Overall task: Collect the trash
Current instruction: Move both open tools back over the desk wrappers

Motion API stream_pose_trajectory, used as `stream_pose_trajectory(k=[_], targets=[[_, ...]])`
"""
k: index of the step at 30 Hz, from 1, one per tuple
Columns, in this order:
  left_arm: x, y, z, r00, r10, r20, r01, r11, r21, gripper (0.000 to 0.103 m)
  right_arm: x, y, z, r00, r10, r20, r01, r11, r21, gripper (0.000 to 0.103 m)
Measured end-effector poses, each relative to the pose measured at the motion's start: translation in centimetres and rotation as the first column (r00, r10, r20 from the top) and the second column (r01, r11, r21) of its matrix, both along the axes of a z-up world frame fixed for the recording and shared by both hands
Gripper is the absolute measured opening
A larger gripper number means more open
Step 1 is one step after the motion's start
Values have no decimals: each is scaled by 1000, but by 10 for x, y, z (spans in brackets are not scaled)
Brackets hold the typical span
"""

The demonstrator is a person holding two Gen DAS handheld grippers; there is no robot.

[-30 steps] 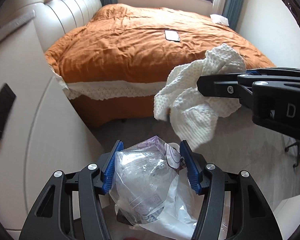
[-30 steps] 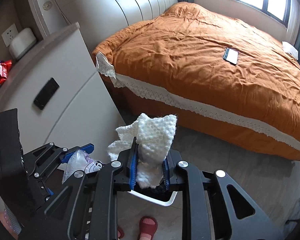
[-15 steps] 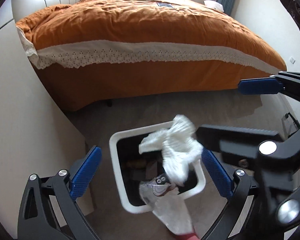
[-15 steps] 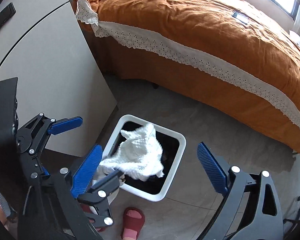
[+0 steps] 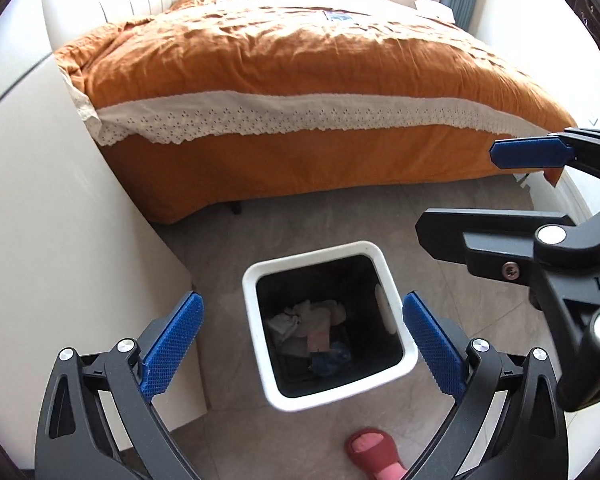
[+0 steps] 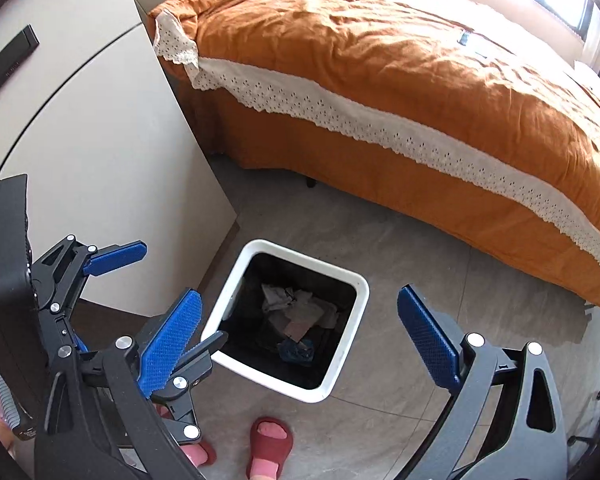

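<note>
Item: trash bin [image 5: 256, 276], white rim, dark inside, square mouth, standing on the grey floor between the bed [image 5: 300, 80] and the pale cabinet [image 5: 60, 200].

Contents: crumpled pale tissue or cloth, a pinkish scrap and something blue at the bottom [image 5: 312, 332] (too jumbled to tell apart); none of it hangs over the rim.

Your left gripper [image 5: 300, 344]: spread wide above the bin's mouth, nothing between the blue pads.

Your right gripper [image 6: 300, 336]: its jaws are opening, almost fully apart, and likewise carry nothing.

Progress, as a judgement: this drop looks finished. No loose trash shows on the floor here, so whether any remains elsewhere you cannot tell.
</note>
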State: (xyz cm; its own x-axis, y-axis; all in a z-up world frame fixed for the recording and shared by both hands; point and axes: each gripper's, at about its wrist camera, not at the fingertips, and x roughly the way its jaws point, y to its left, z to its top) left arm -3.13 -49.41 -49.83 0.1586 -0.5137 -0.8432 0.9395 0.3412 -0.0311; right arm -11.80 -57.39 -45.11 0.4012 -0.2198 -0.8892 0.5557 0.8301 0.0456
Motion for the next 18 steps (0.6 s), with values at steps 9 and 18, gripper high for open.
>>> stream_pose_trajectory(k=[9, 18], targets=[[3, 25, 103, 994, 107, -9, -107, 992, -73, 98, 1, 16, 83, 996, 9, 87, -9, 1000, -3, 98], [4, 48, 211, 975, 218, 34, -211, 966, -150, 98, 1, 36, 186, 974, 86, 211, -77, 996, -52, 98]])
